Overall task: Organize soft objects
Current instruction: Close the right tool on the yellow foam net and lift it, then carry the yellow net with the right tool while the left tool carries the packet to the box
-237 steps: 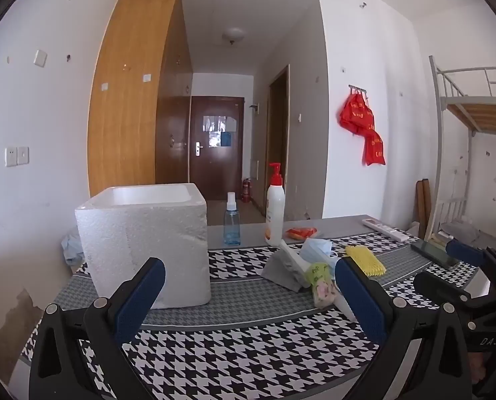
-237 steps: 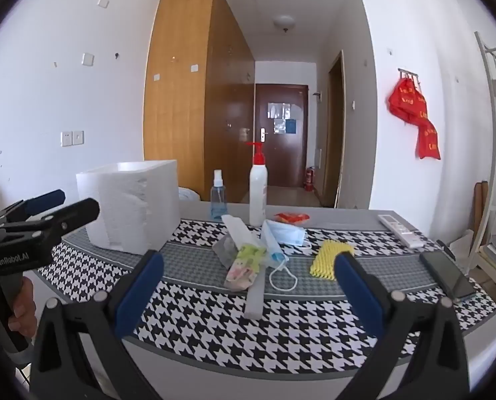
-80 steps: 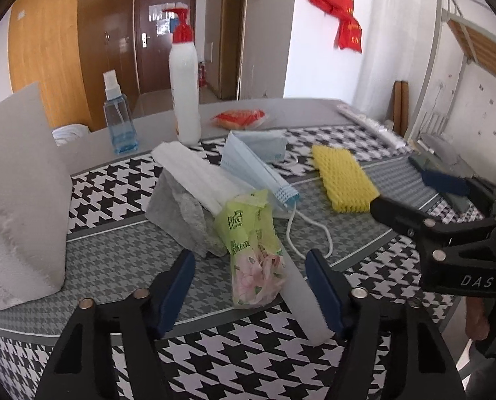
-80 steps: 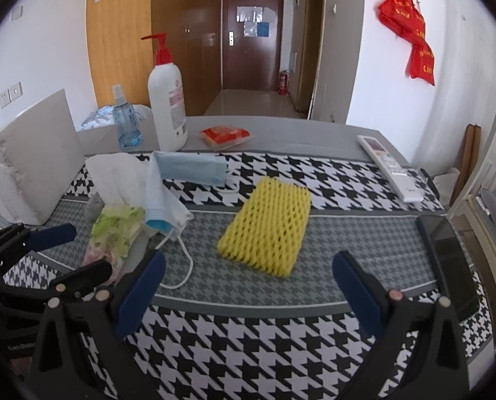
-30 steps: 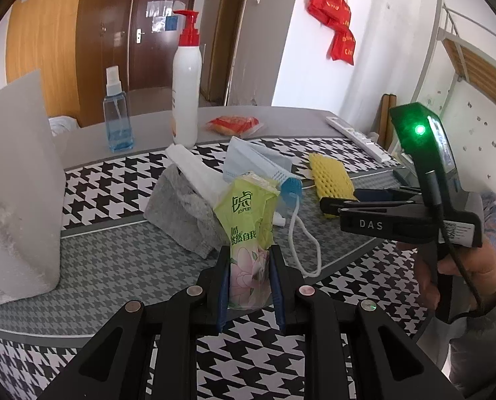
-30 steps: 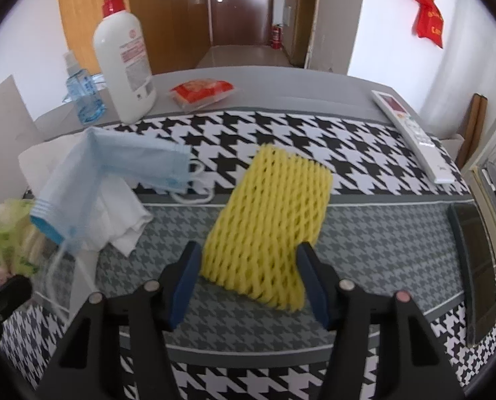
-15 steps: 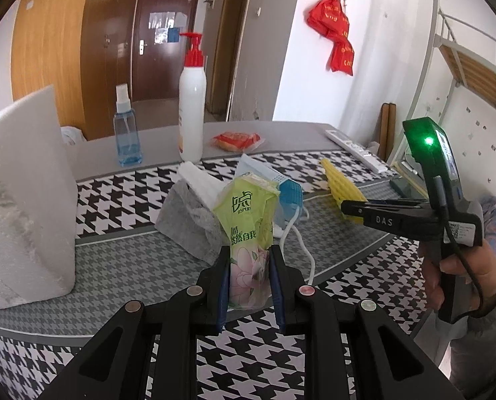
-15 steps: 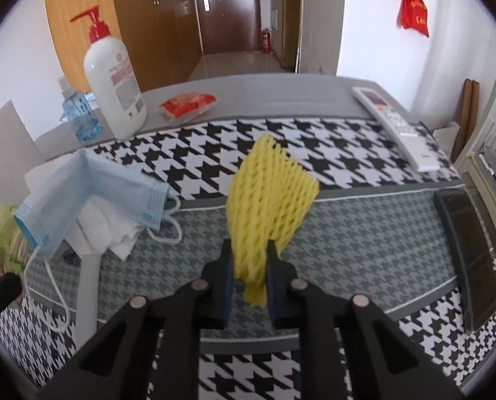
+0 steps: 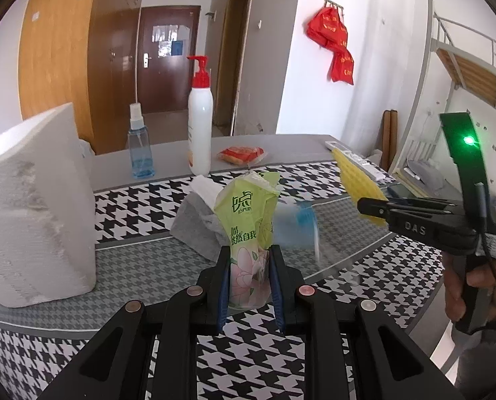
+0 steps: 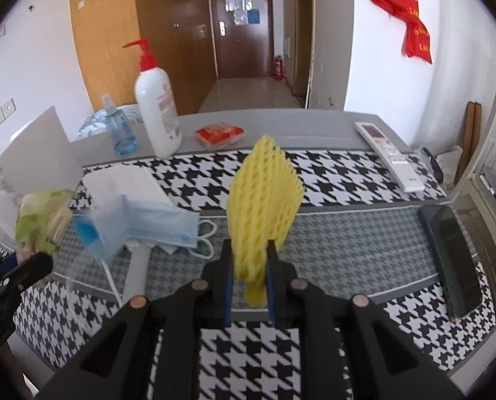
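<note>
My left gripper (image 9: 249,260) is shut on a green tissue pack (image 9: 248,213), held upright above the houndstooth table cloth (image 9: 138,206). In the right wrist view my right gripper (image 10: 249,266) is shut on a yellow foam net sleeve (image 10: 264,193), lifted off the cloth and standing on end. A blue face mask (image 10: 148,223) lies blurred over a white folded cloth (image 10: 128,180); its ear loop (image 10: 204,236) trails on the table. From the left wrist view, the right gripper (image 9: 374,206) with the yellow sleeve (image 9: 358,180) is at right, in a person's hand (image 9: 464,286).
A white foam box (image 9: 34,206) stands at the left. At the back are a pump bottle (image 9: 199,123), a blue spray bottle (image 9: 139,146) and a red packet (image 9: 243,155). A remote (image 10: 391,156) and a dark phone (image 10: 451,246) lie at the right edge.
The right gripper closed on the yellow sleeve and raised it off the table, so it now stands on end. The left gripper rose slightly with the tissue pack; the mask shifted.
</note>
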`<action>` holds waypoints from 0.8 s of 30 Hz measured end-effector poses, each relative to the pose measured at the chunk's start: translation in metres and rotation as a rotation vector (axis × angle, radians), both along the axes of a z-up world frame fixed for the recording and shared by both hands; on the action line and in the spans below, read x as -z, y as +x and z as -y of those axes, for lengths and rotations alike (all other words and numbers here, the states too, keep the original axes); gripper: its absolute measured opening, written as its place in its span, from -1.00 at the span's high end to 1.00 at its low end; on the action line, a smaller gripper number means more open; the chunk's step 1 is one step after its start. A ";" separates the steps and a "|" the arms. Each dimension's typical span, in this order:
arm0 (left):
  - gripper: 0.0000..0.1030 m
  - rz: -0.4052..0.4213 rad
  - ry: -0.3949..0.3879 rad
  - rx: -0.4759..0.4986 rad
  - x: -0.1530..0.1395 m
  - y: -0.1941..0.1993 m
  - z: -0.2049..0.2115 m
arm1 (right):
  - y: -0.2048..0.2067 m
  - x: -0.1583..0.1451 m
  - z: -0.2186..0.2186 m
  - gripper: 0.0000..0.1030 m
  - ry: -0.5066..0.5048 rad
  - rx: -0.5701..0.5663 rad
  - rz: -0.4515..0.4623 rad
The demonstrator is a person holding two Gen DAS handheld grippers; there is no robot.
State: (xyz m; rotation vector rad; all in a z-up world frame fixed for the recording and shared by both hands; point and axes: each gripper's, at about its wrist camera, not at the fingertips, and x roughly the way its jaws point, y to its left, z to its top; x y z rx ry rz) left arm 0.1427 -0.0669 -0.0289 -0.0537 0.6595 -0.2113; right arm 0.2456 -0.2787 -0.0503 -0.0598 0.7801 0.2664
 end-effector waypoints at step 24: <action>0.56 0.109 0.048 -0.048 -0.031 -0.042 -0.001 | -0.074 -0.044 -0.010 0.62 0.042 -0.088 0.183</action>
